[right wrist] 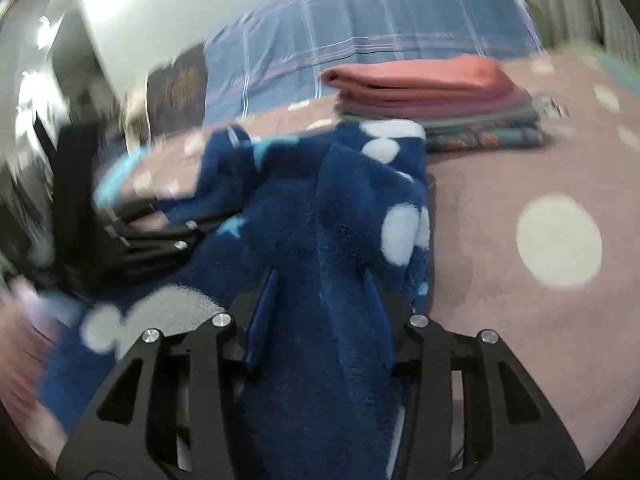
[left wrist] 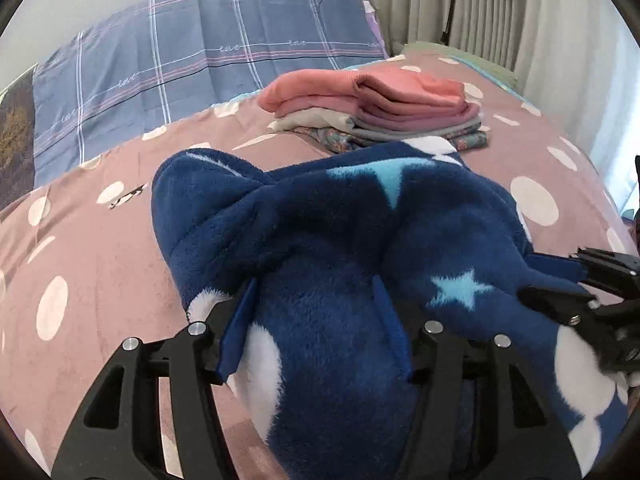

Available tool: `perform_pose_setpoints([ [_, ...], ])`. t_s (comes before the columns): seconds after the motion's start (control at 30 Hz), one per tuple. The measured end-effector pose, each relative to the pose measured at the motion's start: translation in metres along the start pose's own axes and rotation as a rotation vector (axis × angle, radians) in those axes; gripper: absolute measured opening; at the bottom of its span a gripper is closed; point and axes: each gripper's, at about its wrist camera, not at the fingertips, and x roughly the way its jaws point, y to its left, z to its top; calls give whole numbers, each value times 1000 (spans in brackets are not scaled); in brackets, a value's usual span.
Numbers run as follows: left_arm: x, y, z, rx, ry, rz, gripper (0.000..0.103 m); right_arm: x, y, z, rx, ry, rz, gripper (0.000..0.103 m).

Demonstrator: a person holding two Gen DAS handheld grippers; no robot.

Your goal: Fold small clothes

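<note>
A dark blue fleece garment (left wrist: 320, 220) with light blue stars and white spots lies bunched on the pink dotted bedspread (left wrist: 100, 248). My left gripper (left wrist: 316, 284) is shut on a thick fold of it. My right gripper (right wrist: 320, 276) is shut on another fold of the same fleece (right wrist: 320, 220). The right gripper also shows at the right edge of the left wrist view (left wrist: 560, 272), and the left gripper shows at the left of the right wrist view (right wrist: 160, 236). The right wrist view is blurred by motion.
A stack of folded clothes (left wrist: 380, 108), pink on top, sits further back on the bed; it also shows in the right wrist view (right wrist: 436, 96). A blue checked pillow (left wrist: 200, 60) lies behind it. Grey curtains (left wrist: 500, 8) hang at the far right.
</note>
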Motion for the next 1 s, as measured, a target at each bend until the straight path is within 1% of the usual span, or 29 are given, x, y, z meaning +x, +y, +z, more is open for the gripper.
perform_pose_setpoints([
  [0.07, -3, -5, 2, 42, -2, 27, 58, 0, 0, -1, -15, -5, 8, 43],
  [0.13, -8, -2, 7, 57, 2, 21, 58, -3, 2, -1, -21, -11, 5, 43],
  [0.2, -17, -1, 19, 70, -4, 13, 58, -3, 1, -7, -26, -25, -3, 43],
  [0.23, -23, -1, 25, 66, -21, 3, 58, -4, 1, -7, -23, -29, -1, 43],
  [0.3, -38, 3, 43, 5, -106, -55, 58, -4, -1, -9, -15, -26, 8, 43],
  [0.33, -42, 4, 44, -15, -123, -71, 58, -4, -2, -10, -14, -24, 10, 43],
  [0.37, -36, 4, 51, -19, -120, -74, 58, -4, -1, -11, -15, -23, 9, 43],
  [0.4, -26, 0, 52, -1, -91, -54, 58, -4, 0, -10, -16, -23, 8, 43],
  [0.43, -4, -4, 49, 44, -16, -6, 59, -3, 0, -10, -17, -23, 6, 43],
  [0.47, 30, -13, 37, 138, 84, 56, 58, -1, 0, -9, -16, -21, 4, 43],
  [0.5, 36, -18, 30, 174, 43, 66, 57, 0, 2, -9, -17, -15, -11, 43],
  [0.53, 35, -18, 31, 158, 44, 71, 57, -1, 3, -9, -25, -18, -18, 43],
  [0.57, 34, -22, 35, 174, 63, 97, 56, -2, 5, -9, -31, -16, -23, 43],
  [0.63, 28, -28, 36, 211, 58, 142, 56, -2, 4, -7, -34, -16, -7, 43],
  [0.67, 18, -29, 38, 205, 46, 154, 56, -5, 3, -6, -31, -19, 11, 44],
  [0.73, -4, -25, 37, 161, 35, 130, 56, -28, -2, -7, 25, -30, 19, 44],
  [0.77, -30, -21, 32, 107, -5, 84, 56, -40, -3, -10, 48, -41, 12, 45],
  [0.8, -49, -18, 26, 75, -44, 45, 56, -60, -5, -16, 81, -63, 5, 47],
  [0.83, -71, -15, 16, 54, -82, 2, 58, -77, -7, -23, 105, -81, 18, 48],
  [0.87, -85, -15, 5, 51, -100, -15, 62, -92, -10, -32, 132, -94, 37, 50],
  [0.9, -97, -16, -6, 57, -116, -23, 64, -108, -15, -46, 184, -95, 53, 56],
  [0.93, -109, -19, -16, 74, -124, -30, 68, -118, -20, -60, 241, -84, 46, 60],
  [0.97, -120, -24, -30, 98, -117, -45, 74, -124, -22, -70, 288, -68, 29, 71],
  [1.0, -127, -27, -42, 113, -108, -63, 76, -132, -26, -87, 359, -41, 15, 77],
])
